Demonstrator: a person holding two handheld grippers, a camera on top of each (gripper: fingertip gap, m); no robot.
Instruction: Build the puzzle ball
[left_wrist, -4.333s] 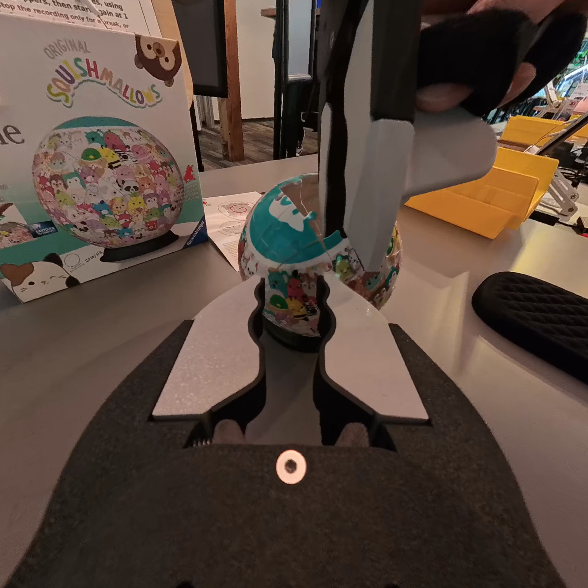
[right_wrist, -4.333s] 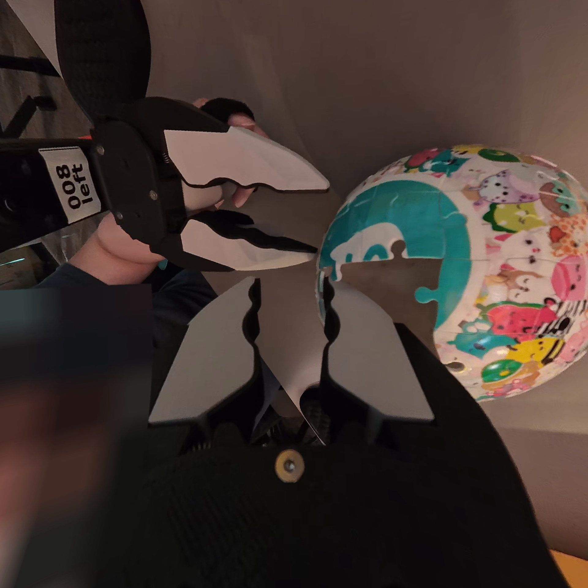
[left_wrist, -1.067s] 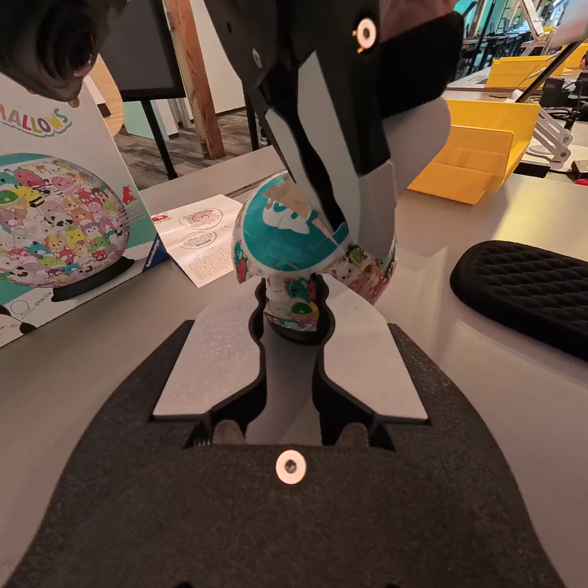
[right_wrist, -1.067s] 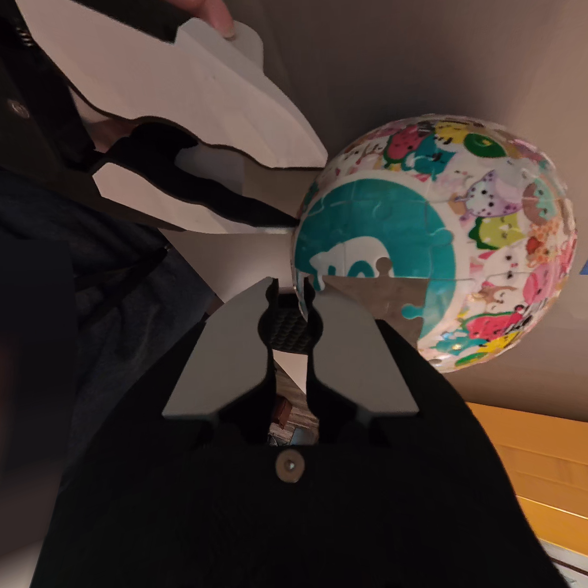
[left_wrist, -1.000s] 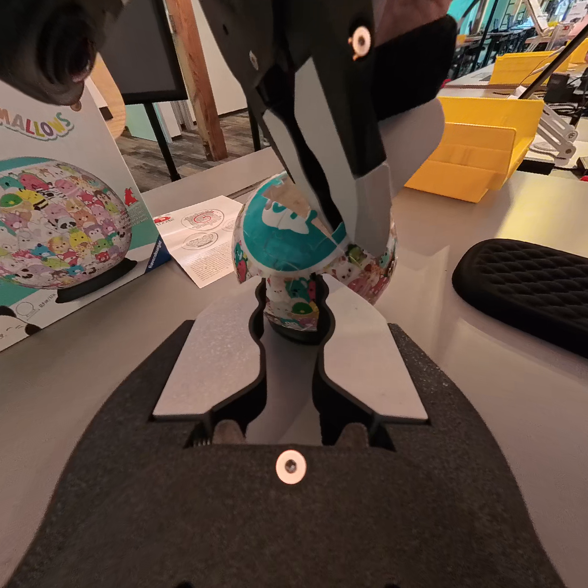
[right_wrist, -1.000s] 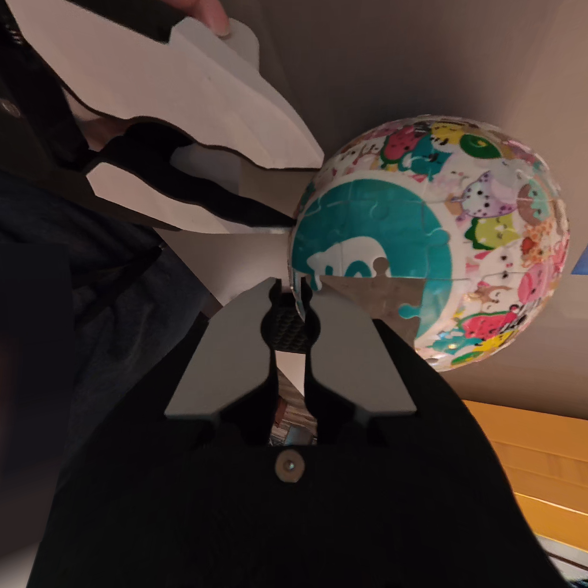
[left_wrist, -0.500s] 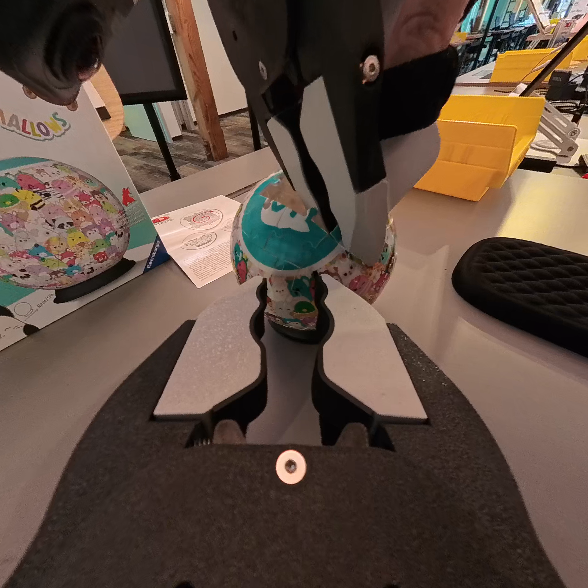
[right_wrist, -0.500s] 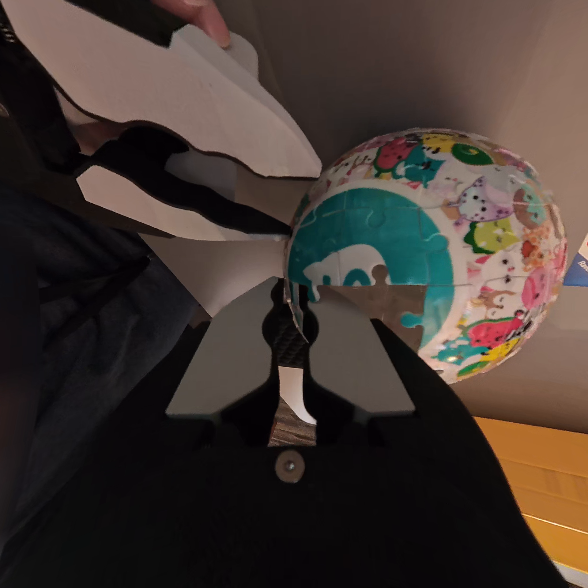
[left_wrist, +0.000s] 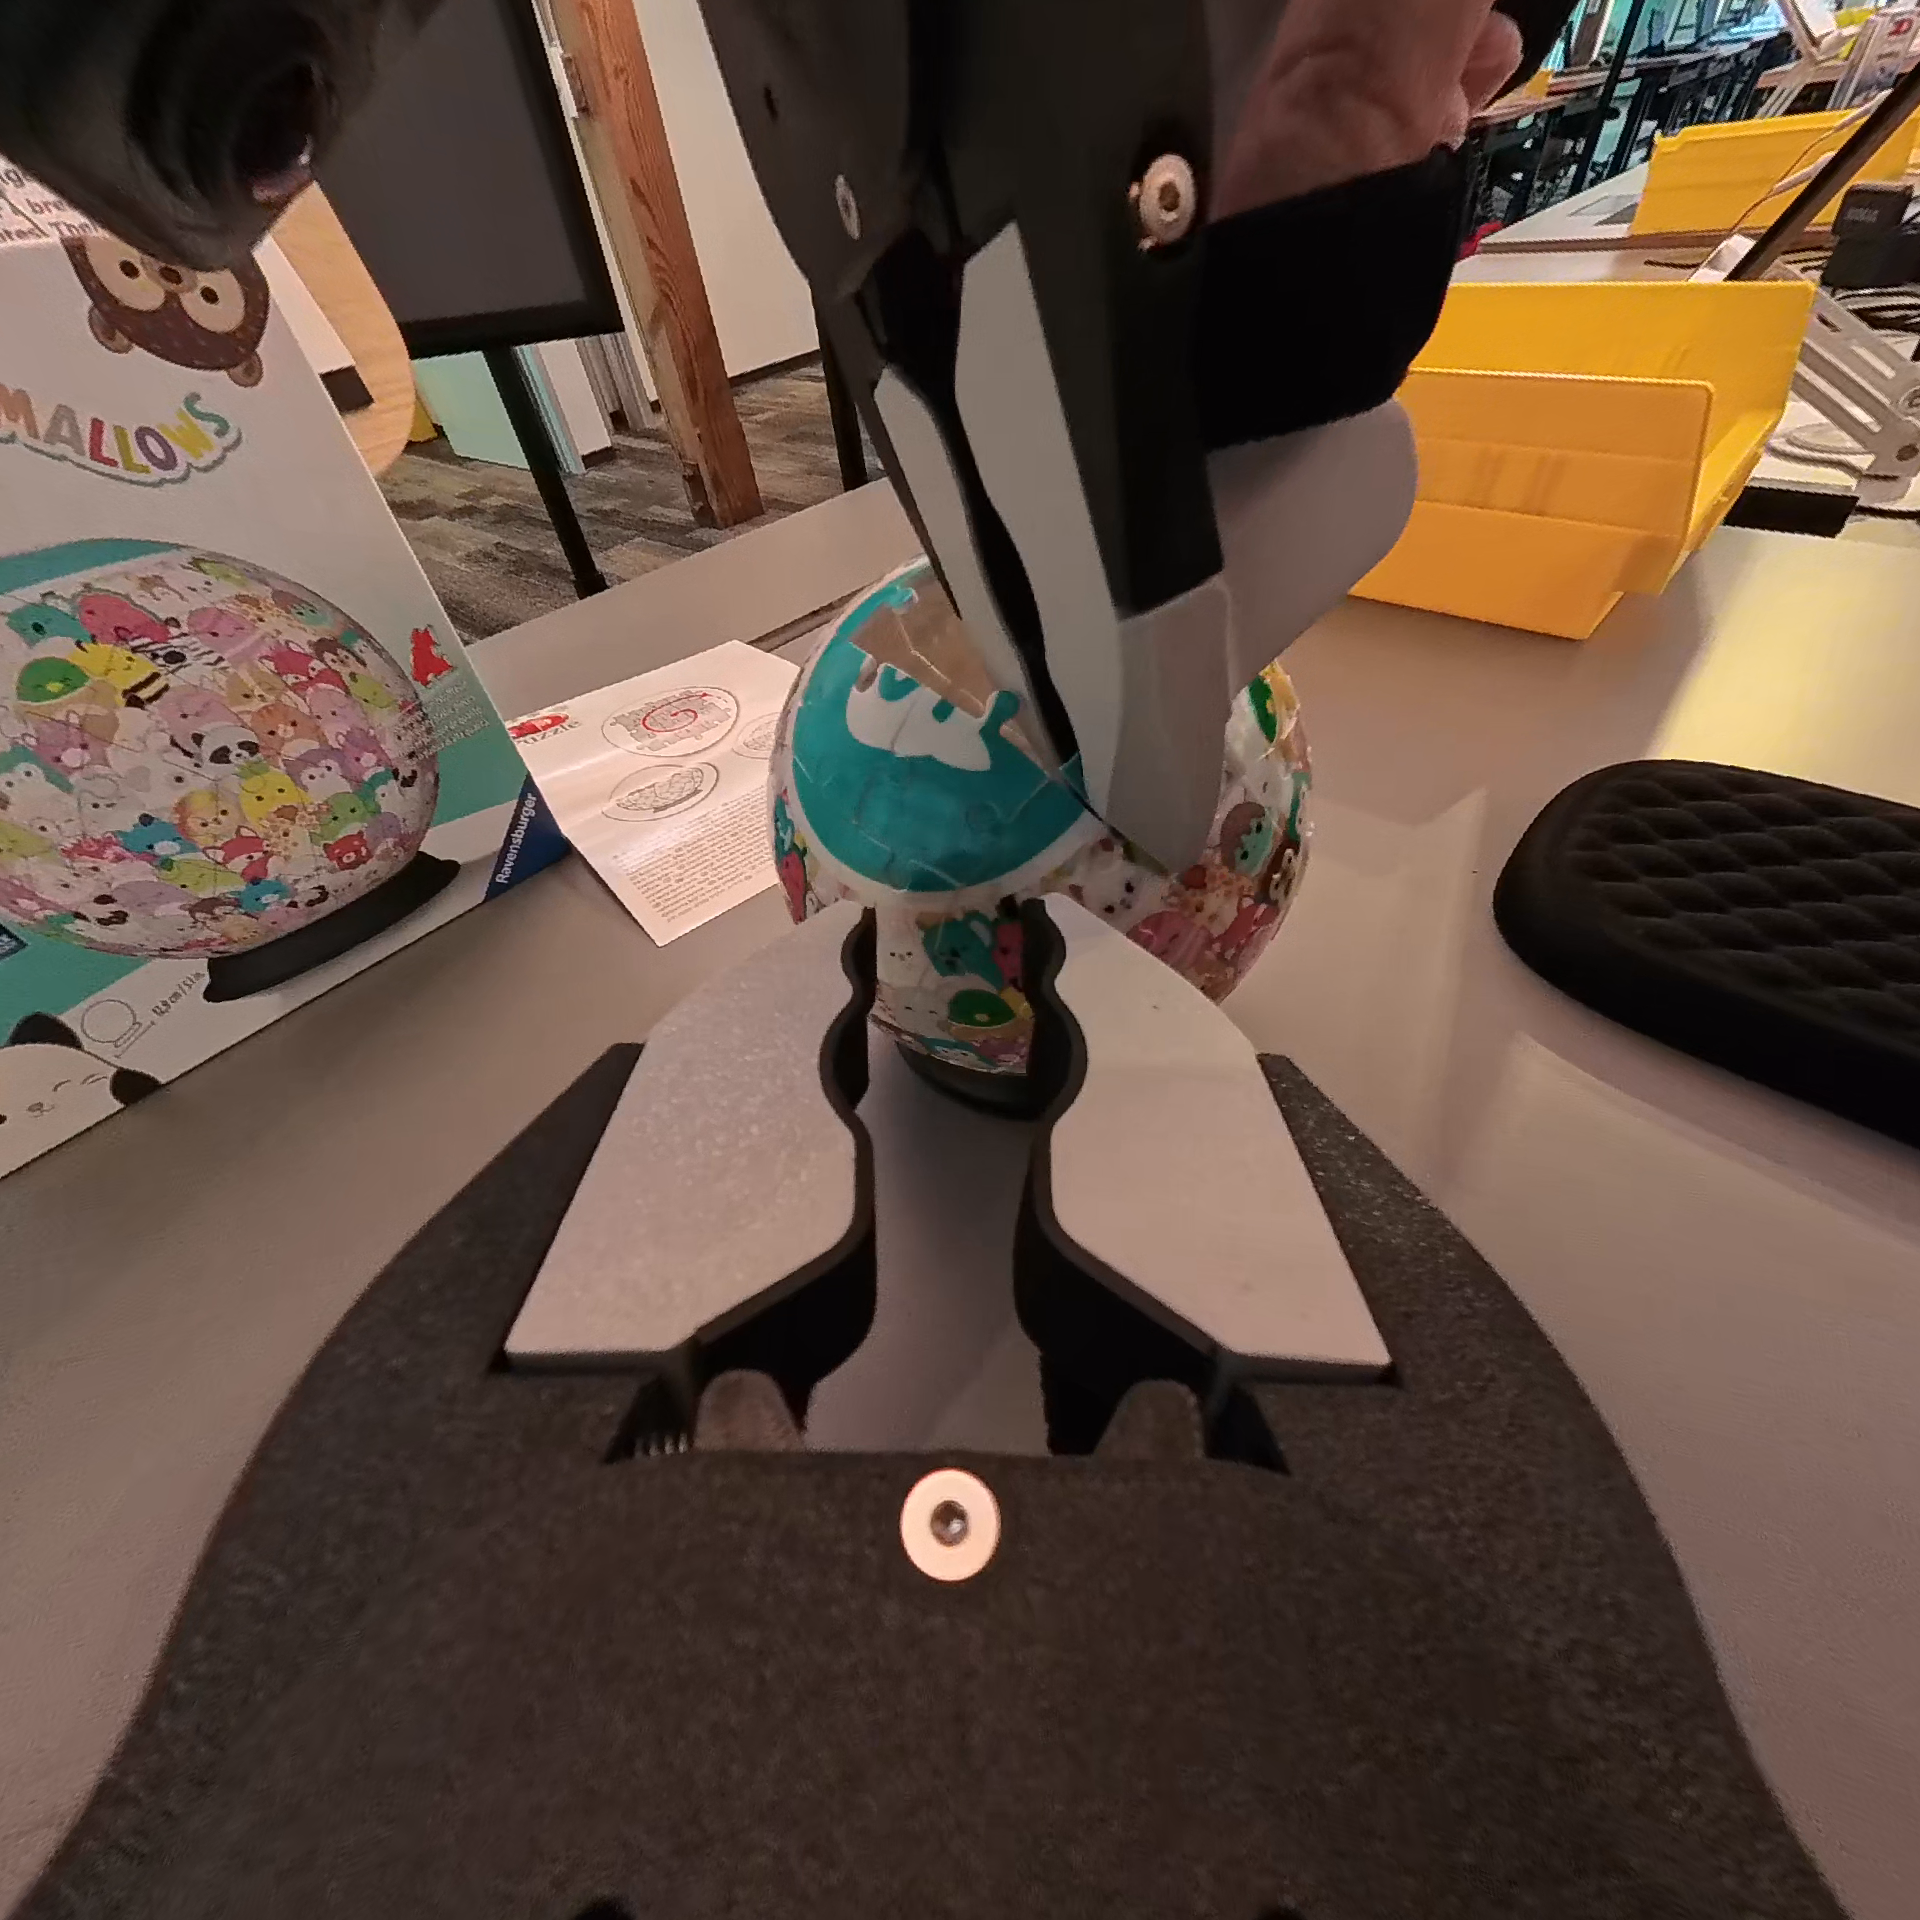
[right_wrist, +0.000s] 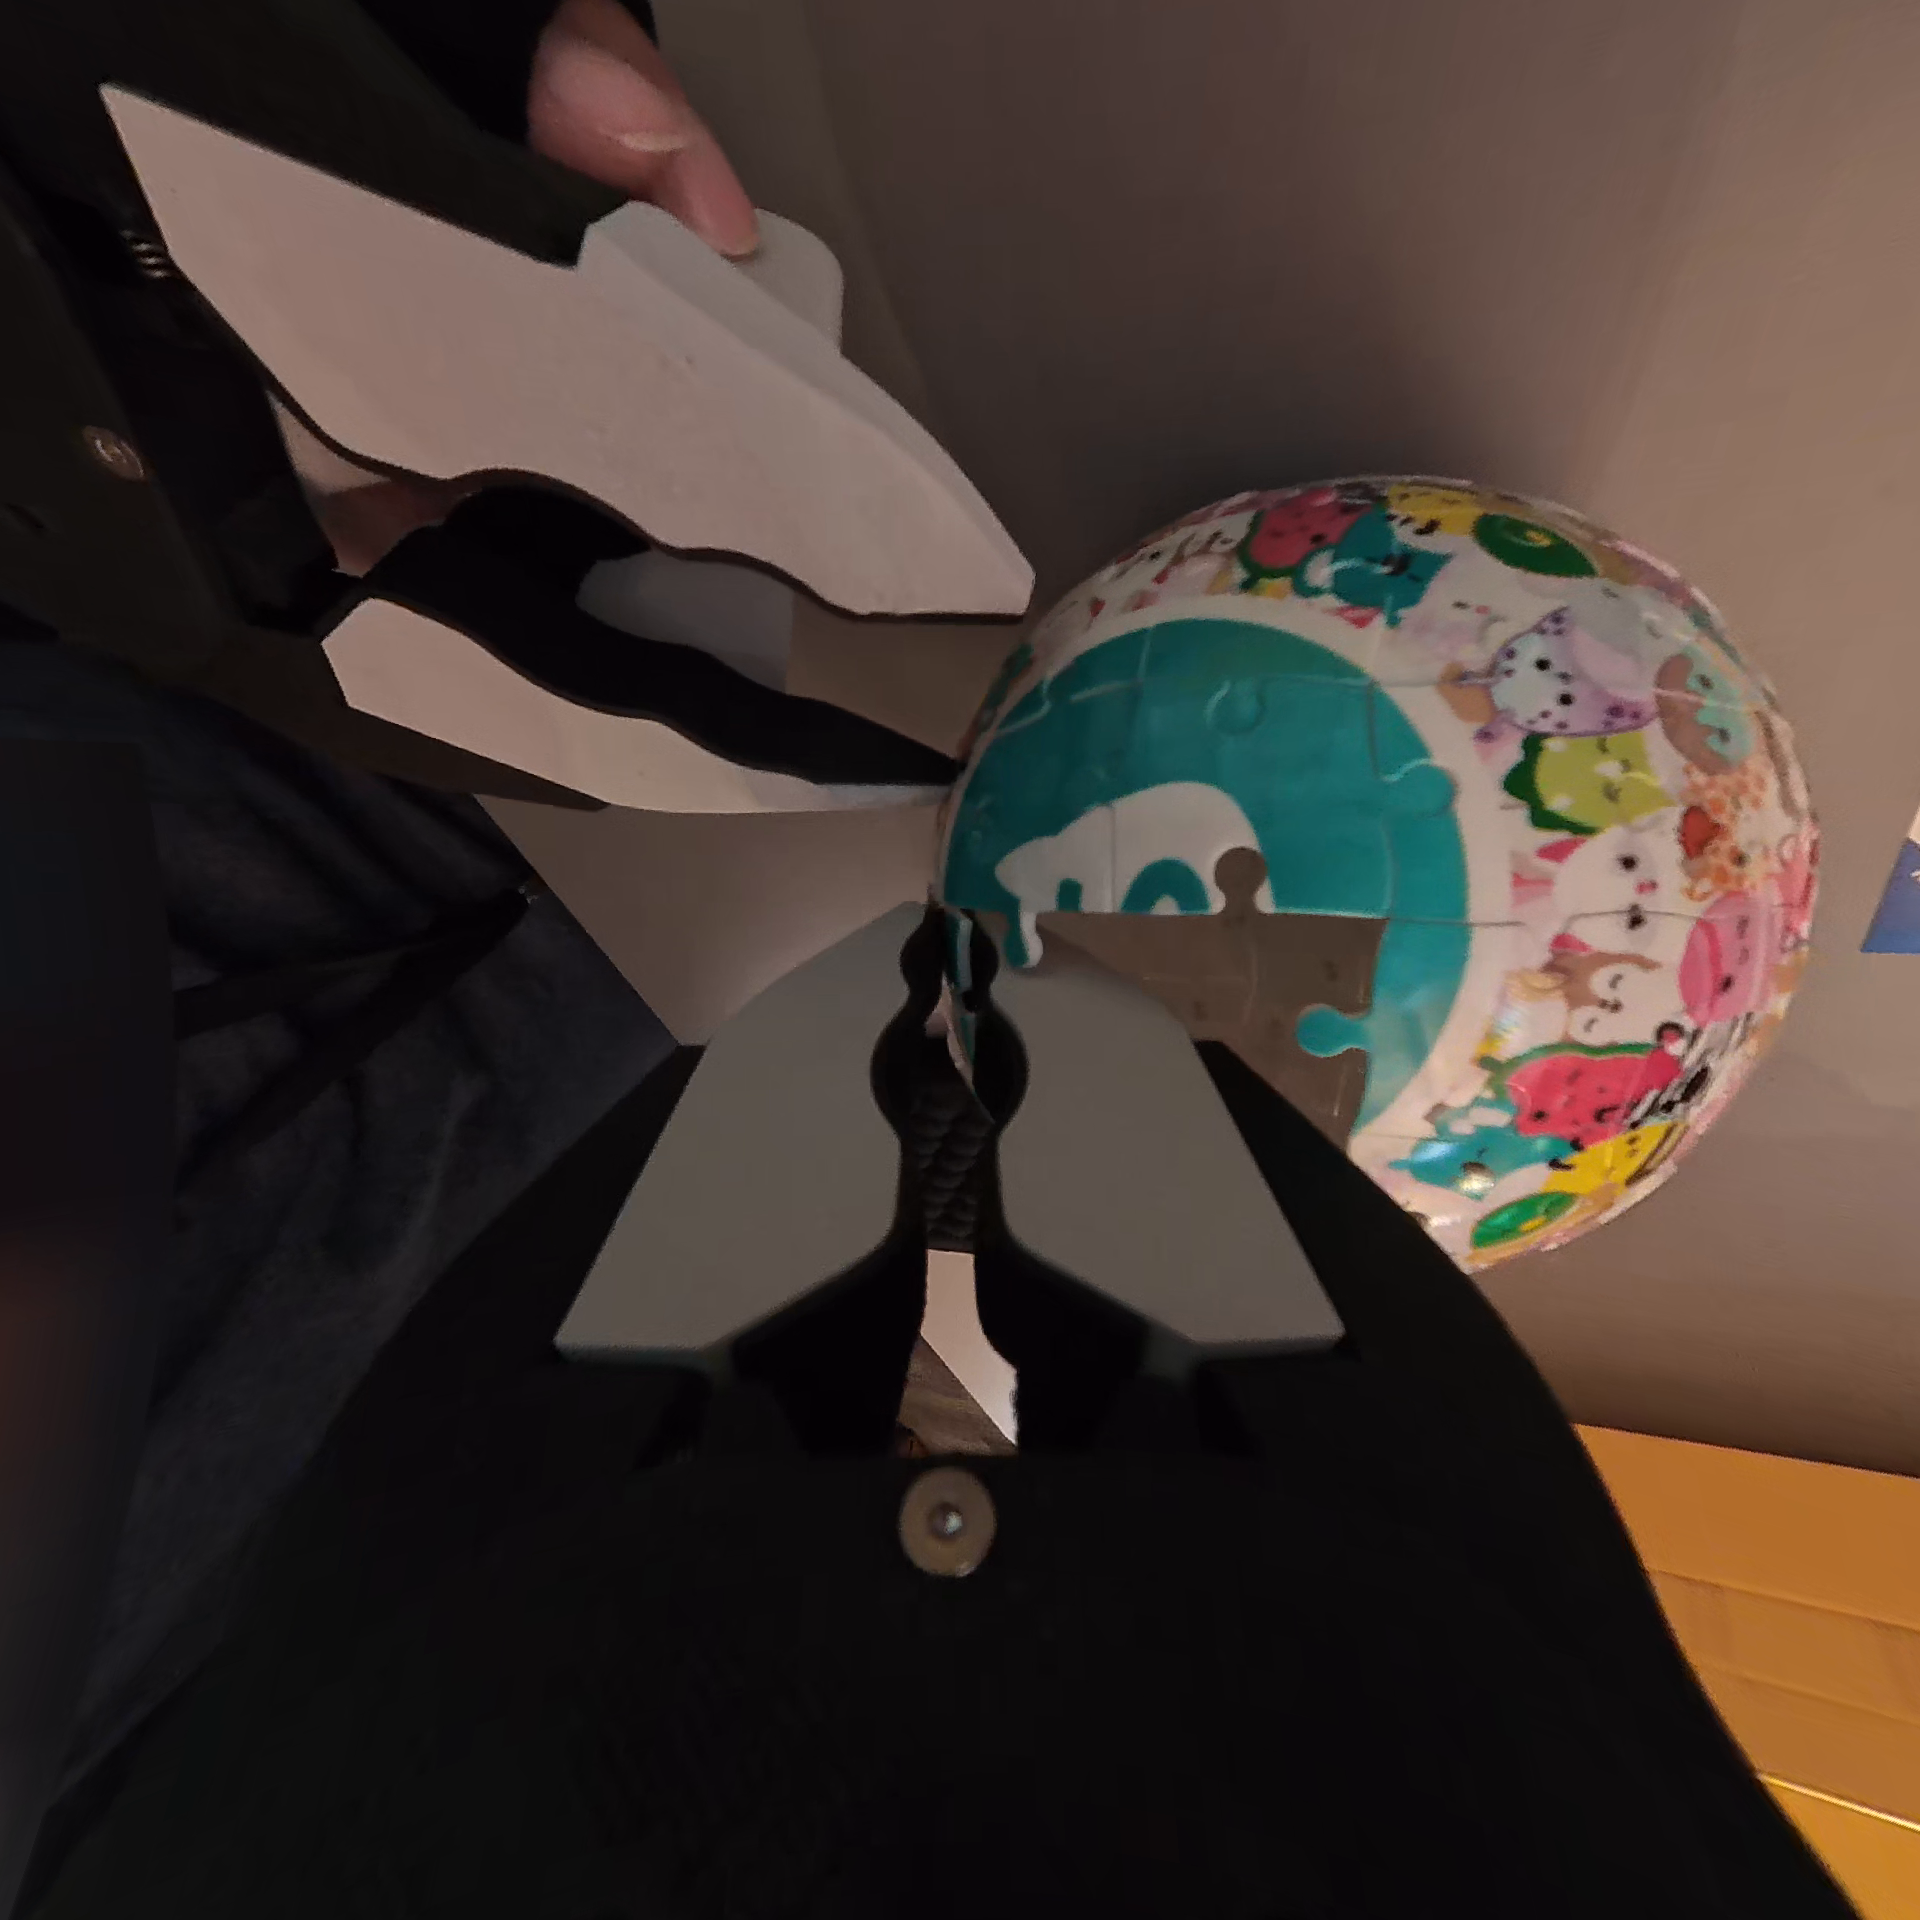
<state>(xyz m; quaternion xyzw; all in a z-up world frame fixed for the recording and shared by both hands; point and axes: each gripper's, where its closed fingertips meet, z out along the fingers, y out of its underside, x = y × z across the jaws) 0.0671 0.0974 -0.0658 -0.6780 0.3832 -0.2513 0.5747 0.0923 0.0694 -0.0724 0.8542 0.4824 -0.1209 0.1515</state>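
Observation:
The puzzle ball (left_wrist: 914, 810) is colourful with a teal patch and stands on a black base (left_wrist: 966, 1081) on the table. An open gap (right_wrist: 1226, 977) in its shell shows the grey inside. My right gripper (right_wrist: 961, 935) comes down from above and is shut on a teal puzzle piece (right_wrist: 968, 971) at the edge of that gap; it also shows in the left wrist view (left_wrist: 1101, 810). My left gripper (left_wrist: 956, 935) is open, its fingertips against the ball's lower side. It also shows in the right wrist view (right_wrist: 977, 696).
The puzzle box (left_wrist: 208, 727) stands at the left, with an instruction sheet (left_wrist: 665, 790) beside it. A black padded mat (left_wrist: 1714, 914) lies at the right. Yellow bins (left_wrist: 1558, 499) stand behind. A person's hand (right_wrist: 644, 135) holds the left gripper. About 4 centimeters separates my left fingertips from my right.
My right gripper has shifted slightly right and lower over the ball with the piece still in it. The left gripper stays against the ball.

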